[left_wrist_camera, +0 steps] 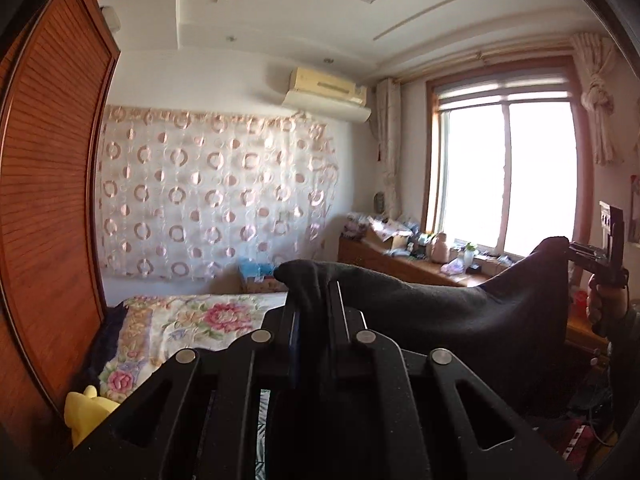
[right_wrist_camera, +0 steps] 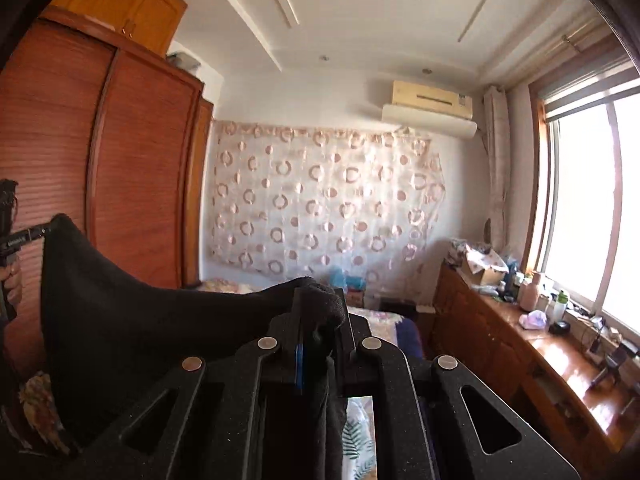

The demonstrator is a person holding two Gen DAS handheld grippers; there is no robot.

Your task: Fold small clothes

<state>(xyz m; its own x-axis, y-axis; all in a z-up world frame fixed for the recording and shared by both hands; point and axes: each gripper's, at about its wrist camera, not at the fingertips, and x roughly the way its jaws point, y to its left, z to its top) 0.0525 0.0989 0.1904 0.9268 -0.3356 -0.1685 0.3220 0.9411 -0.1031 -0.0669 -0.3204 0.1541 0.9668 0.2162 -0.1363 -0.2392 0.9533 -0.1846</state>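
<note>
i have the left gripper [left_wrist_camera: 316,300] pinched nearly closed on one corner of the black cloth [left_wrist_camera: 420,304], the fabric bunched up between its fingers. the right gripper [right_wrist_camera: 320,320] is clamped the same way on the other corner, its fingers nearly together with a fold of cloth between them. the cloth hangs in the air between the two, sagging in the middle, above the bed [left_wrist_camera: 180,320] with its floral cover. a hand [left_wrist_camera: 604,300] shows on the right gripper's handle at the edge of the left view. containers: an open cardboard box [right_wrist_camera: 484,268] sits on the wooden counter [right_wrist_camera: 560,352] by the window [right_wrist_camera: 584,200], with what looks like patterned cloth or paper in it; i cannot tell more. a bluish box [left_wrist_camera: 258,276] stands beyond the bed; its contents are unclear. a wardrobe [right_wrist_camera: 120,168] stands beside the bed.
</note>
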